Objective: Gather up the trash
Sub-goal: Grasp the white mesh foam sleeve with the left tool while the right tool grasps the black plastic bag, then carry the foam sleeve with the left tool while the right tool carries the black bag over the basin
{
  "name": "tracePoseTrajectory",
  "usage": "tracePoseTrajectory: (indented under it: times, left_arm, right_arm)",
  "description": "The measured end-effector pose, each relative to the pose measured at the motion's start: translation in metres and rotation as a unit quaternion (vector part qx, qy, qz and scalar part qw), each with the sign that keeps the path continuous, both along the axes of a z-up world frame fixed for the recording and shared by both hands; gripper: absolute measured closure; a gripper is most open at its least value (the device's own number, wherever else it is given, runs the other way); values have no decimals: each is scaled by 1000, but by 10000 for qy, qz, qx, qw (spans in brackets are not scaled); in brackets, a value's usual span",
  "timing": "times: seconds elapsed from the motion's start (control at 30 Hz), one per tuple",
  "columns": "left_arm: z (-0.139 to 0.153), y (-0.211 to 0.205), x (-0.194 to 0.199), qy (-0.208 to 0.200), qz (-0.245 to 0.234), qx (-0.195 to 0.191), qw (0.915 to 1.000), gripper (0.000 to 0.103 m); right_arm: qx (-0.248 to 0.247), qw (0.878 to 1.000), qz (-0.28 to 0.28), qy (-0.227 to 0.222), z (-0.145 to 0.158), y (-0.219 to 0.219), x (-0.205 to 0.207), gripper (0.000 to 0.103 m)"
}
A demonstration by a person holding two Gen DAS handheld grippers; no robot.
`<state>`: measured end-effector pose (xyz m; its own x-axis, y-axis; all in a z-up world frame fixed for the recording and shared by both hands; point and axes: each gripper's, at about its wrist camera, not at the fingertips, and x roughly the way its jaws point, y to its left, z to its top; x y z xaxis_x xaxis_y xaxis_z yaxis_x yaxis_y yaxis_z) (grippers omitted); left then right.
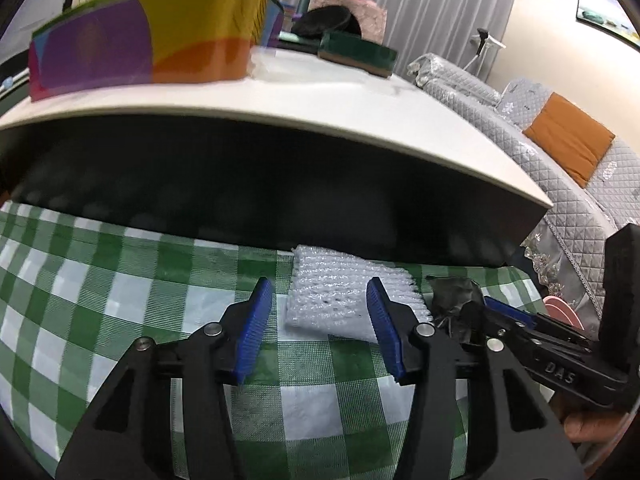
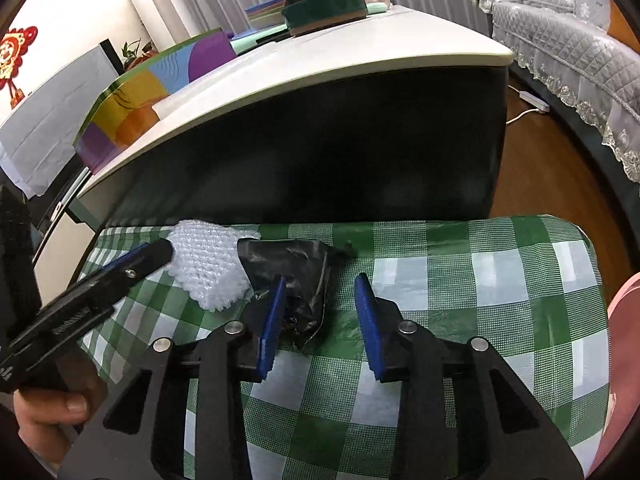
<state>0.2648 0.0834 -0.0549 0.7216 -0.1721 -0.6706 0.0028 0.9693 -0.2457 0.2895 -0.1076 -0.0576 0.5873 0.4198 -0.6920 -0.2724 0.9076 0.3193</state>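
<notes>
Only right wrist view shows person's hand.

- The colourful box on the table, smeared by motion blur.
- Black crumpled wrapper, partly hidden behind a blue finger.
- A pink object, cut off at the frame edge.

green-and-white checked cloth under a white foam net and a crumpled black bag; black tongs with blue pads. beyond, a cream tabletop with a black side carries a box in purple, yellow and orange. a grey quilted sofa bears an orange cushion.
</notes>
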Motion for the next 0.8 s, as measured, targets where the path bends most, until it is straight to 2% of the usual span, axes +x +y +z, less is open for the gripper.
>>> tracePoseTrajectory:
  times: [0.13,0.17,0.23,0.37,0.53,0.8]
  left_arm:
    - [-4,-9,7,114,-175,-27,9998,55]
    - [-5,-11,8,151,-240,-70,9996,61]
    - [-7,-14,9,229,-308,-84,9992,74]
    - [-5,-17,4,234,-312,36,9992,84]
    - [13,-14,-12,41,-246,163,9996,88]
    - [43,-12,-49,-199,-203,379,9989,88]
  right_arm:
    - [77,9999,110,0,1,2,-1,80]
    - [59,9998,165,-18,3,4,-2,84]
    - [-13,9998,202,-58,4,6,-4,86]
    - [-3,9999,134,-84,8,2,-8,91]
    - [-18,9997,60,-235,24,-6,-20,95]
    - [-320,9979,145,-545,53,-9,-54,95]
